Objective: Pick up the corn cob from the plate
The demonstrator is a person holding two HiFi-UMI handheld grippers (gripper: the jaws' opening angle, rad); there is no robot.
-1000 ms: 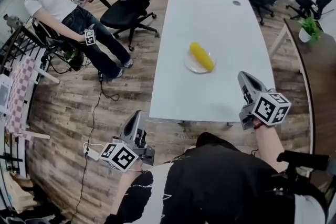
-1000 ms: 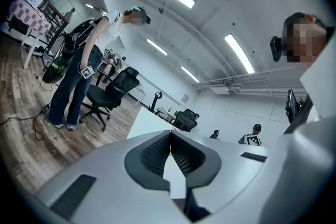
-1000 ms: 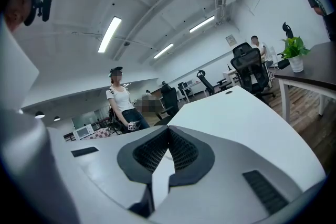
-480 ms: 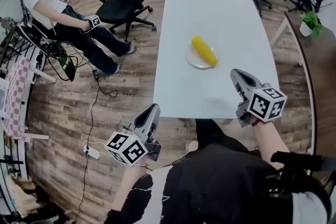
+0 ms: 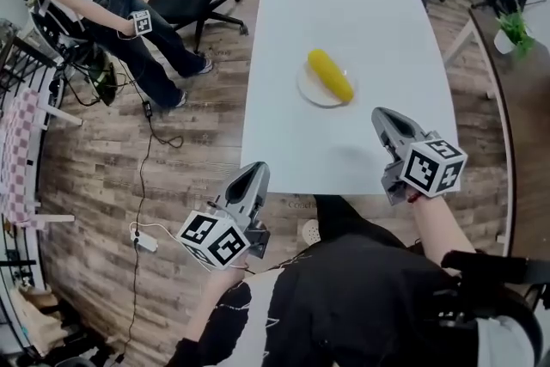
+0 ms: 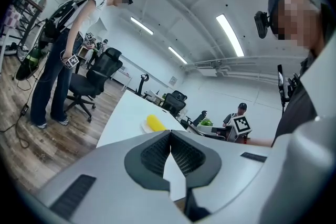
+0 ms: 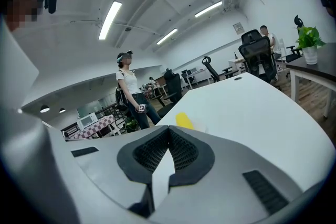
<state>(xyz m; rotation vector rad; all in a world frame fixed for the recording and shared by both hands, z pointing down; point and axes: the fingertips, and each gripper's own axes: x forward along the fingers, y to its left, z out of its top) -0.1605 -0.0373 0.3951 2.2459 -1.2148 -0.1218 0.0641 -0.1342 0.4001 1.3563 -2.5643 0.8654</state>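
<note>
On a small round white plate (image 5: 309,92) mid-counter lies the yellow corn cob (image 5: 331,75). My right gripper (image 5: 384,119) hangs over the white counter (image 5: 361,13), near right, my left gripper (image 5: 254,174) off its near-left edge; both jaws closed, empty.

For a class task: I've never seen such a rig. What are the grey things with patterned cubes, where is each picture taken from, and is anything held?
A person holds a tool in each hand: the left gripper and the right gripper; the cubes are part of them. One picture comes from a camera on the person's head, looking down; the other two from cameras riding on each gripper. On the white table a yellow corn cob lies on a plate. Both grippers are shut and empty.
</note>
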